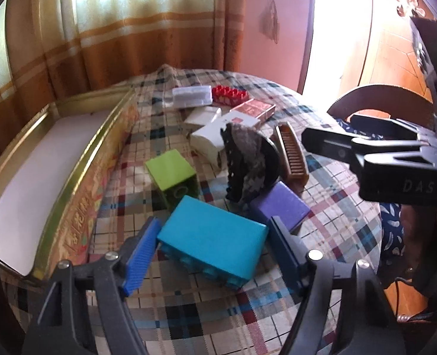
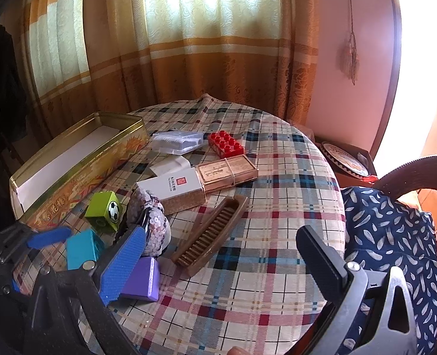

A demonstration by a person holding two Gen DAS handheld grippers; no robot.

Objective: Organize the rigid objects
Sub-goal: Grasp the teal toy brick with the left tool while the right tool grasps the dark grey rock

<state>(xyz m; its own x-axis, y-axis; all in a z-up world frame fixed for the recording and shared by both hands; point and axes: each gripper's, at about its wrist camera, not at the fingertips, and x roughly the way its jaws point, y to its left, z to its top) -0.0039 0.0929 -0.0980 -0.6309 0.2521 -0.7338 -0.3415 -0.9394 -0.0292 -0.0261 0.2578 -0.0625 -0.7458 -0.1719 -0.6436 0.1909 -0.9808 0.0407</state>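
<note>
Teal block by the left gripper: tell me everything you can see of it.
The teal block is a rectangular toy brick of smooth, glossy plastic. It lies tipped on the checked tablecloth, one broad plain face up, with round studs along its lower front side. It sits between the open blue-padded fingers of the left gripper, close to both; contact is unclear. A green cube and a purple block lie just behind it.

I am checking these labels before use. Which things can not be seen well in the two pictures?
- Right gripper: right wrist view shows only one finger; the second is cut off, so its opening is unclear.
- Teal block: in the right wrist view, partly hidden behind the left gripper.
- Gold tin: left wrist view, near end cut off; its printed characters are blurred.
</note>
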